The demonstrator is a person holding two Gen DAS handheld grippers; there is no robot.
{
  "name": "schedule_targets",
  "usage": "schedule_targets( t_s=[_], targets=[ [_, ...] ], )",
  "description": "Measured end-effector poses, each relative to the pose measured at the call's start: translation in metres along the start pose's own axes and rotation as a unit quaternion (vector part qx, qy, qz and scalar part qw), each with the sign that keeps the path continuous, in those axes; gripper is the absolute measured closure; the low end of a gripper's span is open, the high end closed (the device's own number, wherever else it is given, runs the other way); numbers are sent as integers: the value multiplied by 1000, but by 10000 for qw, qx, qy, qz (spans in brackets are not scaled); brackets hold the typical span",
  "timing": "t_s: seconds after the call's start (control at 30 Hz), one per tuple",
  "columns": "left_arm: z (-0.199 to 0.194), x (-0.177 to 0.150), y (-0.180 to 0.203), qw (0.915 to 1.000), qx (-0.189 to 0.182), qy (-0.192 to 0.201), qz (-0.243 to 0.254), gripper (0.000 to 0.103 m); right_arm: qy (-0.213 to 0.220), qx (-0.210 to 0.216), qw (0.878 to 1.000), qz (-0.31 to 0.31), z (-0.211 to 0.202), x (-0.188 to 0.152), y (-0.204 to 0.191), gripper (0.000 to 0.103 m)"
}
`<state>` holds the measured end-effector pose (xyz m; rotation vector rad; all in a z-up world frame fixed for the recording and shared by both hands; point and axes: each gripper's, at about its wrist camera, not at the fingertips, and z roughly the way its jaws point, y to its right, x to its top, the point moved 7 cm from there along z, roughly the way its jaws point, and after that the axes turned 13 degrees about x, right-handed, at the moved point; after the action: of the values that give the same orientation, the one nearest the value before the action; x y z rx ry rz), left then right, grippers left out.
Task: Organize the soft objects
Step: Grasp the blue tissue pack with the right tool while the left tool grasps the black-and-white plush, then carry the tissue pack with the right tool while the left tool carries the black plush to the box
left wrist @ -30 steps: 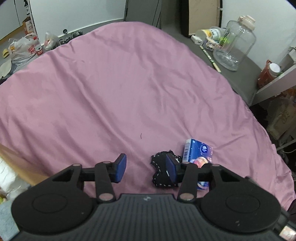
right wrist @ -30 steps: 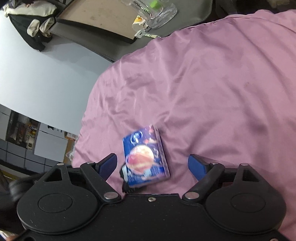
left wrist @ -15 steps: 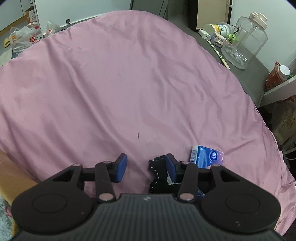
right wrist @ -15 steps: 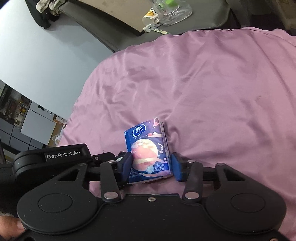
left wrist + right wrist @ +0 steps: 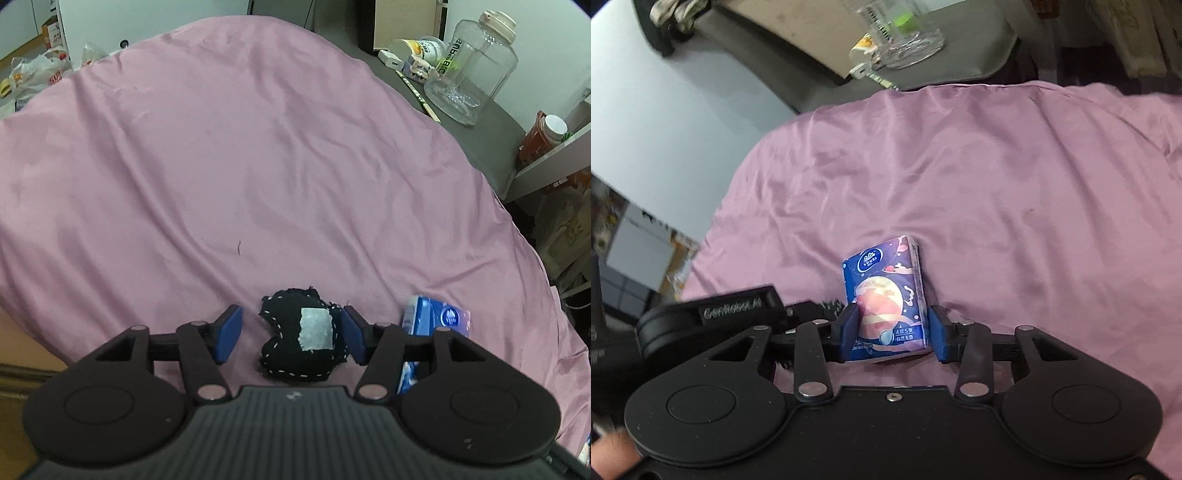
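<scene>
Right gripper (image 5: 892,332) pinches the blue tissue pack (image 5: 886,302) by its near end, pads against both sides, pack low over the pink sheet (image 5: 1015,184). Left gripper (image 5: 291,334) spread, straddling a black stitched pouch (image 5: 301,341) lying on the sheet; right pad touching it, left pad apart.

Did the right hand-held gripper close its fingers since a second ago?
Yes. The right hand-held gripper closed inward: its fingers stood wide apart over the pink sheet, and now they pinch the tissue pack on both sides.
</scene>
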<state>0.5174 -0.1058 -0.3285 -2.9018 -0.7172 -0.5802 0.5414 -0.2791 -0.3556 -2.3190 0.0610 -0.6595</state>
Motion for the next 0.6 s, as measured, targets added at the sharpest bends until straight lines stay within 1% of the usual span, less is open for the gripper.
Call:
schedule_targets(
  t_s=[0.03,0.1,0.13,0.17,0.2,0.23,0.27,0.3,0.33,0.37,0.43,0.5,0.53,0.6],
  targets=[
    [1,-1,1,10000,-17,-4,16,46,-61,-6,10000,-55,0,-1,-1,60],
    [0,-1,2,10000,-55,52,64,52,-60,19,10000,-52,0,-3,-2,56],
    [0,-1,2,9999,-102,43,33,55,-69,33,9999,-68,1,-3,-2,52],
    [-1,-1,2,9999,-141,30,-6,62,-84,32,9999,-109,4,-3,-4,48],
    [-1,-1,2,9998,-186,10,-32,67,-103,23,9998,-145,6,-3,-5,45],
    [-3,-1,1,9997,-227,-7,-48,69,-132,18,9997,-214,8,-4,-7,40],
    [-4,-1,0,9996,-260,-22,-63,71,-167,17,9994,-308,11,-5,-10,32],
    [-5,0,-1,9995,-289,-32,-75,75,-214,-4,9988,-448,13,-7,-15,30],
    [-7,1,-2,9994,-322,-40,-94,75,-267,-52,9978,-606,16,-9,-19,25],
    [-8,2,-4,9993,-342,-46,-118,77,-320,-138,9963,-785,18,-12,-22,25],
    [-13,4,-8,9993,-353,-12,-153,77,-362,-316,9930,-1079,19,-16,-27,27],
    [-18,5,-11,9991,-385,16,-164,77,-373,-609,9886,-1328,18,-19,-28,42],
    [-21,5,-13,9991,-398,28,-163,77,-366,-768,9863,-1411,16,-20,-28,52],
    [-28,3,-17,9989,-427,34,-180,77,-333,-704,9882,-1320,10,-20,-27,52]
  ],
)
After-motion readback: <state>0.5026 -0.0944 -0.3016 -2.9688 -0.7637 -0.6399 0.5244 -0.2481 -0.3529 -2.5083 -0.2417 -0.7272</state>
